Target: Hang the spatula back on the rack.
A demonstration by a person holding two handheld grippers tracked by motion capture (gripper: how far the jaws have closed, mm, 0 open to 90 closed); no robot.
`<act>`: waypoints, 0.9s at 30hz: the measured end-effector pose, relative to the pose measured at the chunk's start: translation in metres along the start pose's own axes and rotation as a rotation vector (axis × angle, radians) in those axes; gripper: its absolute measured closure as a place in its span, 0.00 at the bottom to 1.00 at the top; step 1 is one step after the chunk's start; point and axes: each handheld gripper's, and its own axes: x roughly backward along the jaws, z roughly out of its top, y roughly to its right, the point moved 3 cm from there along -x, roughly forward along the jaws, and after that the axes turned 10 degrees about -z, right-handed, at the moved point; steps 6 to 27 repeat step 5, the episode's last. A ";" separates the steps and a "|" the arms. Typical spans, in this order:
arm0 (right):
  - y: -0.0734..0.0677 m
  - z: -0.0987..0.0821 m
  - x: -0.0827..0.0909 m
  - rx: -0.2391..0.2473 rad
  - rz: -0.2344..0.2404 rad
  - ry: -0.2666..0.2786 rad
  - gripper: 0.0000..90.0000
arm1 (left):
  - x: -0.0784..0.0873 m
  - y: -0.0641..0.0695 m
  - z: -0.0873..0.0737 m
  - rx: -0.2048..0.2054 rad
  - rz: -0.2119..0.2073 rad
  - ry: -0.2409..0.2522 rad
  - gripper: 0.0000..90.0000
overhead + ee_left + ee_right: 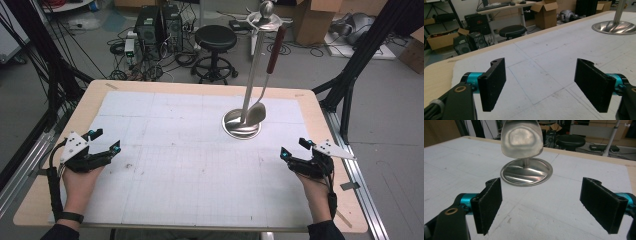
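- Two grippers wait low over the table, one near each side edge, both with nothing in them.
- The left gripper [106,141] sits by the left edge, its jaws spread wide with bare white mat [190,170] between them.
- The right gripper [295,148] sits by the right edge, its jaws spread wide too.
- A shiny metal stand [243,122] is on the mat, toward the far right part of the table.
- A big spoon [265,80] with a dark red handle hangs from the top of the stand, long way up and down, bowl at the bottom just above the round base.
- In the right gripper view the spoon bowl [521,138] is straight ahead of the open jaws, a little to their left.
- I think the right hand is nearer the spoon, so it would reach forward and inward for it.
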 end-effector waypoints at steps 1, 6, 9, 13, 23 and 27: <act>0.000 0.000 0.000 0.000 0.000 0.000 0.19 | 0.000 0.000 0.000 -0.001 0.001 0.000 0.29; 0.000 0.000 0.000 0.000 -0.002 0.000 0.19 | 0.000 0.000 0.000 0.001 0.000 0.000 0.29; 0.000 0.000 0.000 0.000 -0.002 0.000 0.19 | 0.000 0.000 0.000 0.001 0.000 0.000 0.29; 0.000 0.000 0.000 0.000 -0.002 0.000 0.19 | 0.000 0.000 0.000 0.001 0.000 0.000 0.29; 0.000 0.000 0.000 0.000 -0.002 0.000 0.19 | 0.000 0.000 0.000 0.001 0.000 0.000 0.29; 0.000 0.000 0.000 0.000 -0.002 0.000 0.19 | 0.000 0.000 0.000 0.001 0.000 0.000 0.29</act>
